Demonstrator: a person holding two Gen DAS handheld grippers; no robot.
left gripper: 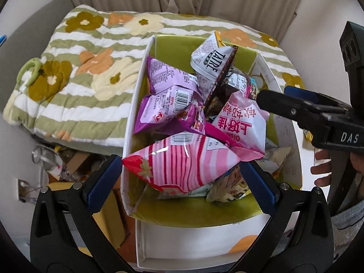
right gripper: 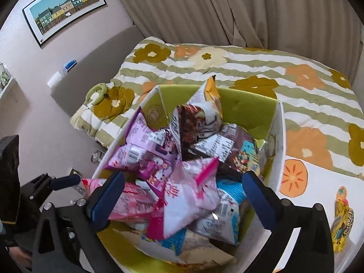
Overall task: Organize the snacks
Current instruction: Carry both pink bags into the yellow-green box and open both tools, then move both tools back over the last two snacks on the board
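A white box with a green lining [left gripper: 136, 104] [right gripper: 278, 141] stands on a floral quilt and is heaped with snack bags. A pink striped strawberry bag [left gripper: 182, 163] lies at the near side, purple bags [left gripper: 163, 100] on the left, and a white and pink bag [left gripper: 243, 122] [right gripper: 188, 200] on top. My left gripper [left gripper: 182, 182] is open, its fingers on either side of the strawberry bag, not closed on it. My right gripper [right gripper: 182, 195] is open above the white and pink bag; it also shows in the left wrist view [left gripper: 295, 104].
The green-striped floral quilt [left gripper: 79, 68] [right gripper: 295, 79] covers the surface behind the box. A green ring [left gripper: 31, 68] lies on it. A yellow snack packet [right gripper: 343, 223] lies right of the box. Clutter [left gripper: 68, 166] sits on the floor to the left. Curtains hang behind.
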